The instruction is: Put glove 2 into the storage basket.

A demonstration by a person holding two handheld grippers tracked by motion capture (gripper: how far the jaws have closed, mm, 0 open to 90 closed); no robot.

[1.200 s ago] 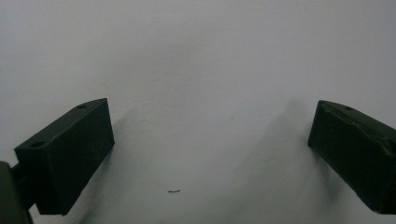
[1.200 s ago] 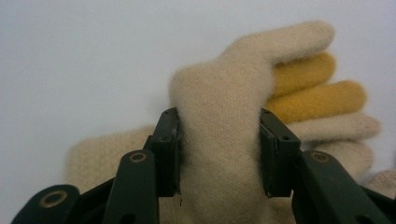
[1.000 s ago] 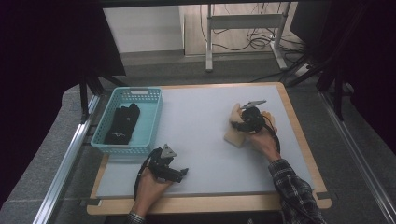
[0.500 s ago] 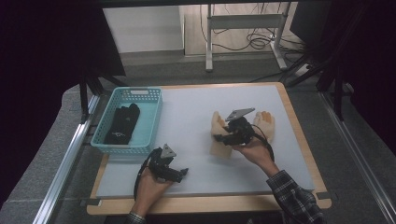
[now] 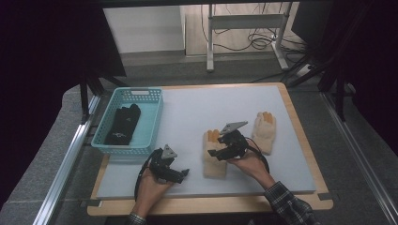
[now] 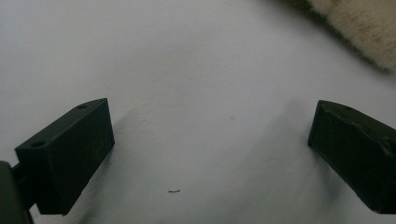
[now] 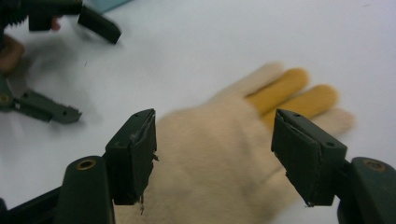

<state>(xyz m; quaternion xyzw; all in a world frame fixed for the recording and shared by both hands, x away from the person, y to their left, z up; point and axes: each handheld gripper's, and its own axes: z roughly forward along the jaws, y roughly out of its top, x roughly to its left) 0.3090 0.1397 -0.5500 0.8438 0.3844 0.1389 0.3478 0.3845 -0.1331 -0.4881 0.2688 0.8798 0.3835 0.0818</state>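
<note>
Two cream gloves with orange fingers lie flat on the white table. One glove [image 5: 214,169] is in the middle front, and the second glove [image 5: 264,132] is to its right. My right gripper [image 5: 217,152] hovers over the middle glove [image 7: 219,163]. In the right gripper view the right gripper [image 7: 215,135] is open, its jaws standing wide on either side of the palm. My left gripper [image 5: 180,173] rests low on the table at front left. It is open [image 6: 215,140] over bare table, with a fuzzy edge of the glove [image 6: 364,28] at the upper right.
A blue basket [image 5: 152,123] stands at the table's left with black gloves [image 5: 123,123] inside. The wooden table edge [image 5: 211,205] runs along the front. The left gripper [image 7: 93,74] shows open at the upper left of the right gripper view.
My right gripper moved left and toward me with one glove. That glove now lies apart from the other, with the jaws open above it. The left gripper stayed put.
</note>
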